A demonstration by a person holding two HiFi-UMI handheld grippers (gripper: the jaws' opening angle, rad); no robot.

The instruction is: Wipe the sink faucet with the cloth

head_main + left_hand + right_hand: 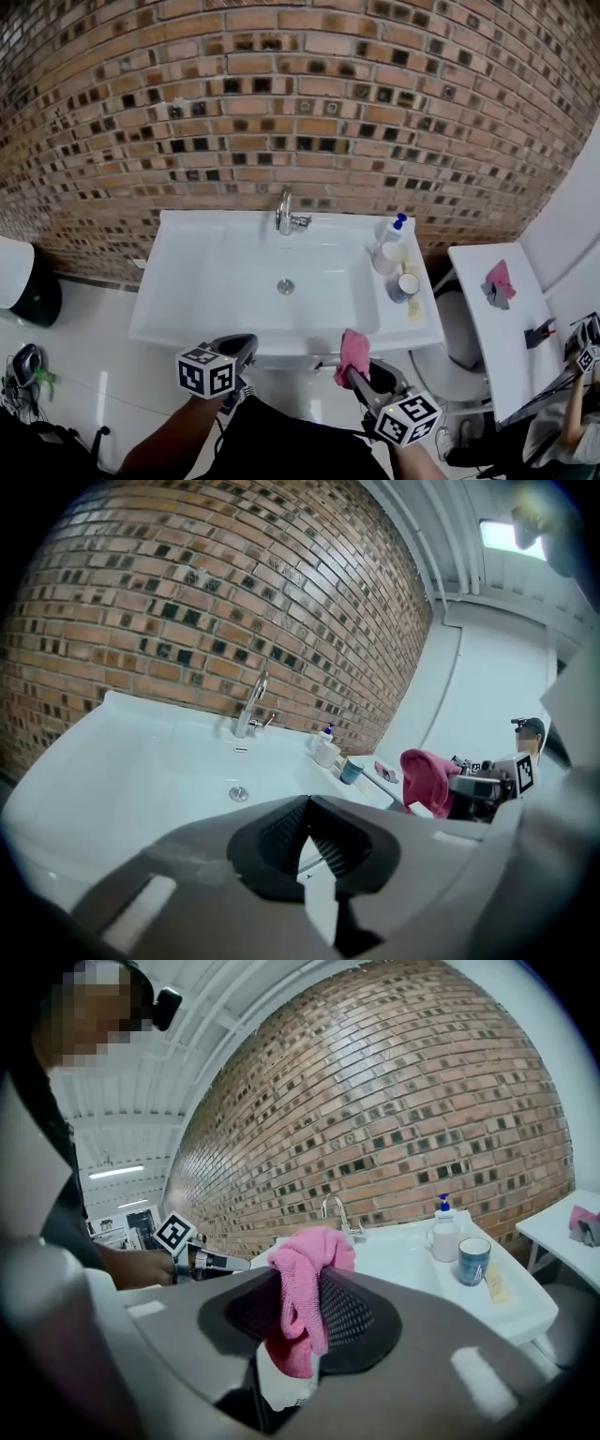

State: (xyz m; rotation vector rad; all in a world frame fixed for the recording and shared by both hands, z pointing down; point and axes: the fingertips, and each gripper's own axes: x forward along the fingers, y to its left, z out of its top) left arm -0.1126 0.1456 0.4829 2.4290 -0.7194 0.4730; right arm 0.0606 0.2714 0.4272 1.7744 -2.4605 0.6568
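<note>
Head view: the faucet [285, 214] is standing upright at the back rim of the sink [178, 309]. It is lying ahead and slightly left of the right gripper [356, 367], which is holding the pink cloth [353, 349] at the sink's near edge. The left gripper [246, 345] is hovering beside it.

Left gripper view: the jaws are meeting at their tips, with nothing between them.

Right gripper view: the jaws are pinching the cloth [305, 1307], and the faucet [337, 1213] is showing just above it. The coming move is probably calling for a forward reach across the basin.
</note>
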